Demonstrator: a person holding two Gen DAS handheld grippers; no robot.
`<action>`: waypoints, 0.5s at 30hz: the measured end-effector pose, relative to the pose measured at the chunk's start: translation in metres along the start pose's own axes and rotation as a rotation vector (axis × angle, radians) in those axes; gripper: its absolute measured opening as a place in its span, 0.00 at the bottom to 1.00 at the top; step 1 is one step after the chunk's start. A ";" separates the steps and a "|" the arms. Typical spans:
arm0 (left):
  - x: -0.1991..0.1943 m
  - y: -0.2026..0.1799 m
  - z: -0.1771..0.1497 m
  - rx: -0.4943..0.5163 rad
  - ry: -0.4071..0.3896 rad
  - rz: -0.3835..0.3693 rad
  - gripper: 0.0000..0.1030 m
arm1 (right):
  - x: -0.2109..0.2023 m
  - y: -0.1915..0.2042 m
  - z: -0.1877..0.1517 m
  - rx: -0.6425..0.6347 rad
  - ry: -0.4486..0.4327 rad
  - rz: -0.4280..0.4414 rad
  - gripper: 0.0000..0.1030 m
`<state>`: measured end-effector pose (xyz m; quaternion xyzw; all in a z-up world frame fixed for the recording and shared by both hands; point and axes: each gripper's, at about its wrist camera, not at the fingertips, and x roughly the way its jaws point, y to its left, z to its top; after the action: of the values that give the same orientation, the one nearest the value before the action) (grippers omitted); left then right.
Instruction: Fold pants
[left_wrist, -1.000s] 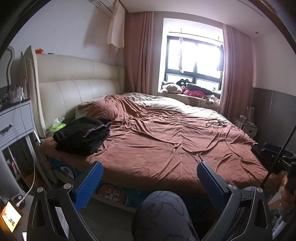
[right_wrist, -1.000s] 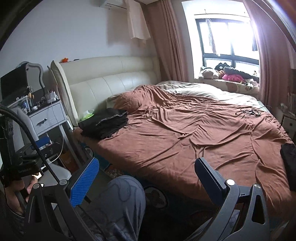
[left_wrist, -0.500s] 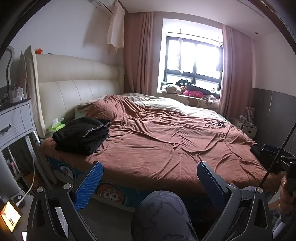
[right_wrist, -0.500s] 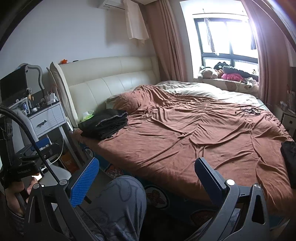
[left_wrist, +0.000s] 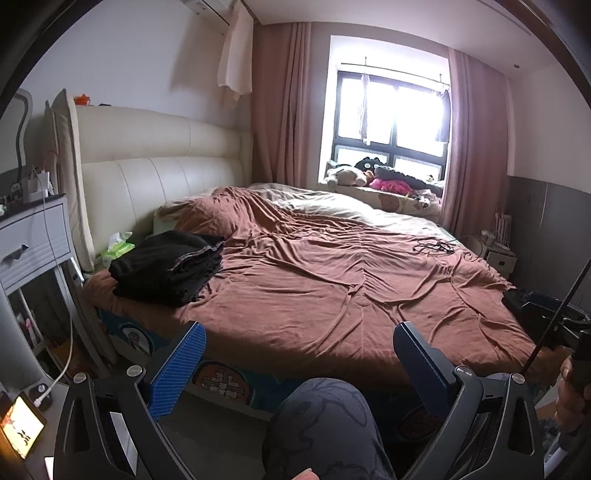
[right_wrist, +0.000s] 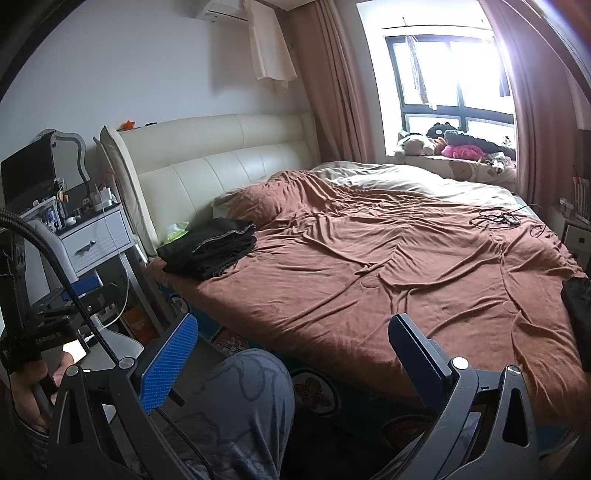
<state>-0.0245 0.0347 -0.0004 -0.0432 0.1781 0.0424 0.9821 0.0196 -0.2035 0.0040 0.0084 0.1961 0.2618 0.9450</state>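
1. Pants (left_wrist: 168, 267) lie as a folded black stack on the brown bedspread (left_wrist: 332, 288), near the headboard (left_wrist: 159, 166); from the left gripper's fingers they sit ahead and off to the left, well apart from both tips.
2. We see the same stack in the right wrist view, further left of the right fingers, close beside a green tissue pack (right_wrist: 176, 230).
3. Another dark cloth (right_wrist: 578, 314) lies at the bed's edge, ahead and right of the right fingers; we cannot tell what garment it is.
4. We hold the left gripper (left_wrist: 298, 363) low in front of the bed, level, pointing across the mattress, its fingers spread wide with nothing between them.
5. We hold the right gripper (right_wrist: 293, 352) the same way: wide apart, nothing gripped, aimed across the bedspread.
6. Below and between the fingers in both views is a knee (left_wrist: 325, 424) in grey patterned fabric.
7. In the right wrist view a hand (right_wrist: 33, 391) clasps the left gripper's handle, far left of the fingers; white lettering on that handle's black body is too blurred for us to read.
8. A tangle of black cable (left_wrist: 434, 246) lies on the bedspread, far ahead and right of the left fingers.
9. A small lit screen (left_wrist: 20, 424) glows left of the left fingers; its marks are unreadable.
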 end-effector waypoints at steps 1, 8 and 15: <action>-0.001 0.000 0.000 0.000 -0.001 0.000 0.99 | 0.000 -0.001 0.000 0.001 0.000 0.000 1.00; -0.001 0.001 0.000 -0.003 -0.002 0.017 0.99 | -0.001 -0.002 0.001 0.001 0.001 0.005 1.00; 0.000 0.003 0.000 -0.014 0.002 0.023 0.99 | 0.001 -0.003 0.001 0.006 0.002 0.009 1.00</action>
<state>-0.0247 0.0381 -0.0004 -0.0479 0.1792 0.0548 0.9811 0.0221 -0.2059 0.0039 0.0116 0.1979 0.2654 0.9435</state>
